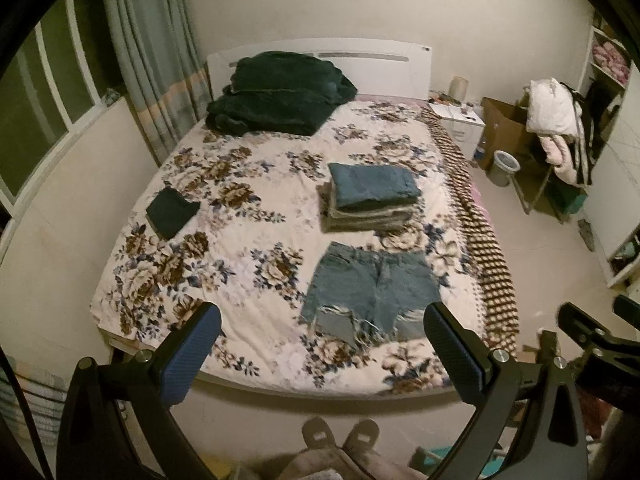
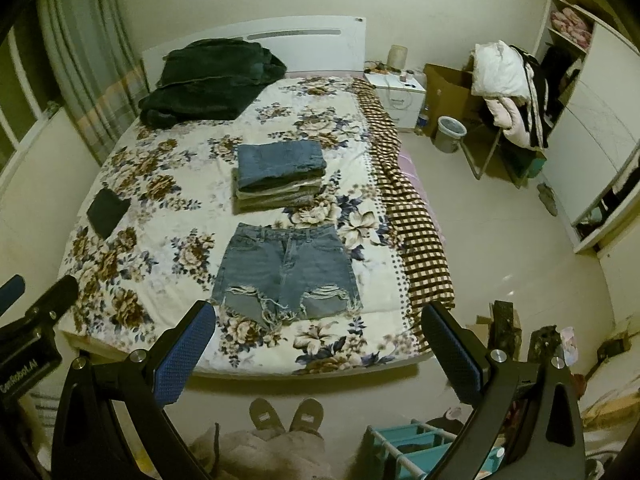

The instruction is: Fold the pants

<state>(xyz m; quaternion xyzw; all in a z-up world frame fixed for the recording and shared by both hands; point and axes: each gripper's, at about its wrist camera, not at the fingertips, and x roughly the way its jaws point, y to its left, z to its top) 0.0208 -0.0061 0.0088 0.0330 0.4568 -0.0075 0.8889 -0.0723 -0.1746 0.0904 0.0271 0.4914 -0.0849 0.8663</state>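
Blue denim shorts [image 1: 372, 284] with frayed hems lie flat and unfolded near the foot of the floral bed [image 1: 240, 240]; they also show in the right wrist view [image 2: 286, 270]. Behind them is a stack of folded pants [image 1: 370, 196], also in the right wrist view [image 2: 278, 176]. My left gripper [image 1: 320, 332] is open and empty, held above the bed's foot edge. My right gripper [image 2: 316, 330] is open and empty, also back from the shorts. Each gripper shows at the edge of the other's view.
A small dark folded garment [image 1: 172, 210] lies at the bed's left. A dark green blanket [image 1: 276, 96] is heaped at the headboard. A checked cover [image 2: 412, 216] hangs over the right side. A nightstand [image 2: 396, 96], bin [image 2: 450, 132] and clothes-laden rack [image 2: 508, 96] stand to the right.
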